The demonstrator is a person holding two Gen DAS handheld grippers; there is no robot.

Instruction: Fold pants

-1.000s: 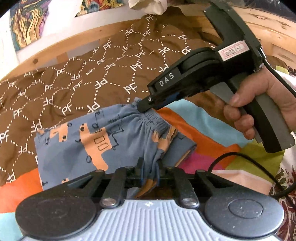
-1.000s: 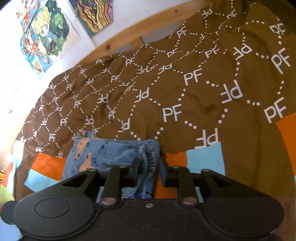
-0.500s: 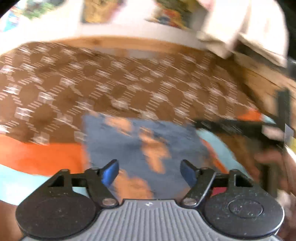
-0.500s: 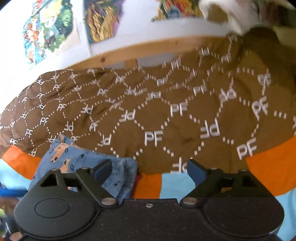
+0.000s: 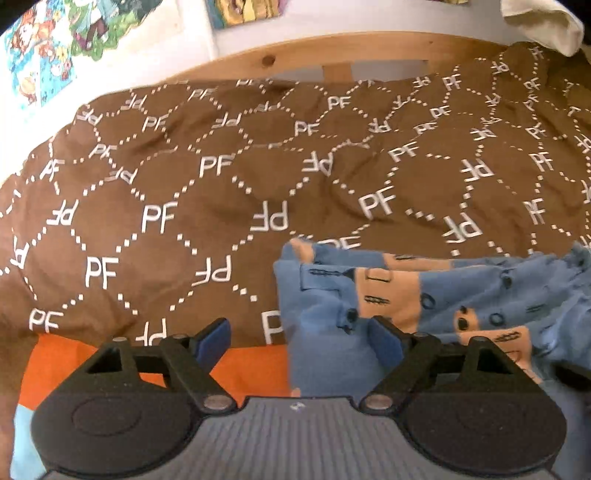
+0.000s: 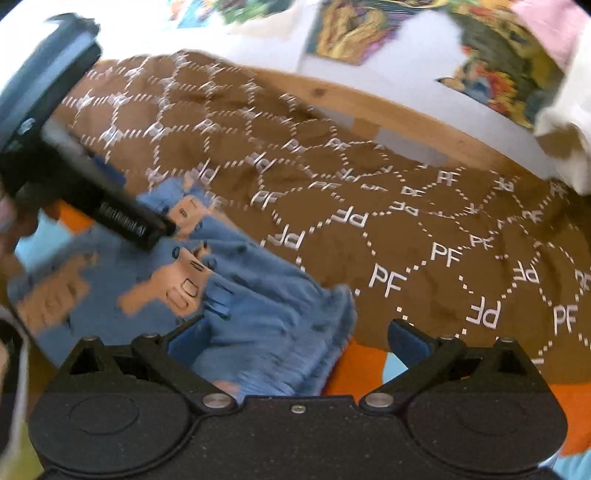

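The folded blue pants [image 5: 436, 306] with orange truck prints lie on the bed at the lower right of the left wrist view. My left gripper [image 5: 301, 341] is open, its right finger over the pants' left edge and nothing held. In the right wrist view the pants [image 6: 221, 291] lie at the lower left with the gathered waistband toward the camera. My right gripper [image 6: 299, 341] is open above the waistband, holding nothing. The left gripper's black body [image 6: 85, 184] reaches in from the upper left, its tip over the pants.
A brown bedspread [image 5: 207, 206] with white PF lettering covers the bed, over an orange and light-blue sheet [image 5: 74, 365]. A wooden bed rail [image 5: 332, 55] and a wall with posters [image 5: 55, 40] stand behind. A white cloth [image 5: 539, 26] hangs at the upper right.
Both grippers were shut on the pants' waistband one second ago and have since let go and opened. Both have pulled back and swung, and the pants now lie folded on the bed.
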